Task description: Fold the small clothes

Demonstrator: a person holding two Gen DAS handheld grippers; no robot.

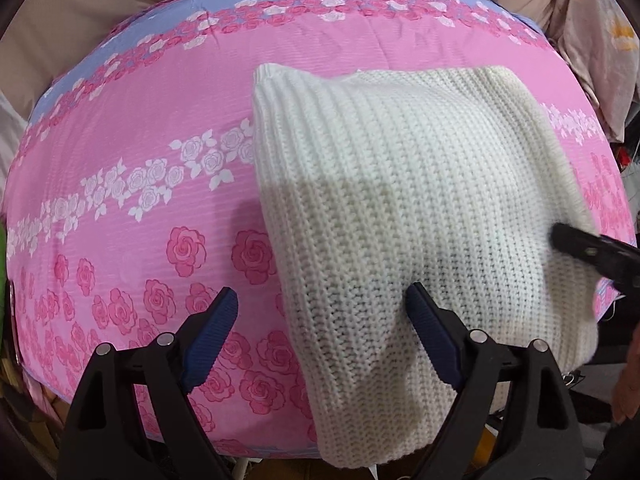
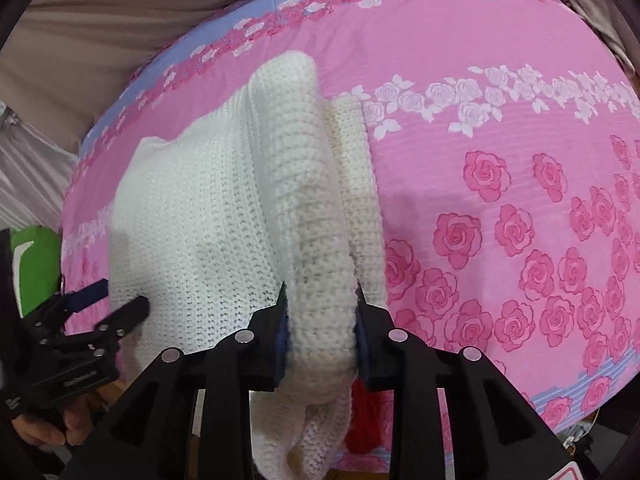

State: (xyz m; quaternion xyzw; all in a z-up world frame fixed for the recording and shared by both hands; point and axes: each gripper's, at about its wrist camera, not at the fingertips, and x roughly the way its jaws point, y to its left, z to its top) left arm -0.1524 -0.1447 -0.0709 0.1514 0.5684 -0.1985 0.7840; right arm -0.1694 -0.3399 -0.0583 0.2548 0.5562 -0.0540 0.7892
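Note:
A white knit sweater [image 1: 400, 184] lies partly folded on a pink rose-print bedspread [image 1: 140, 120], reaching over the near edge. My left gripper [image 1: 320, 304] hovers open over the sweater's left border, one blue pad above the bedspread and the other above the knit. In the right wrist view, my right gripper [image 2: 320, 294] is shut on a thick rolled fold of the sweater [image 2: 192, 220], whose end hangs down below the pads. The left gripper [image 2: 120, 296] shows at the sweater's left side, and the right gripper's black finger [image 1: 580, 248] at the sweater's right side.
Beige fabric [image 1: 100, 12] borders the far side of the bedspread [image 2: 500, 160]. A green item [image 2: 34, 256] sits off the left edge and something red [image 2: 362, 420] below the near edge. A person's hand [image 2: 40, 432] holds the left gripper.

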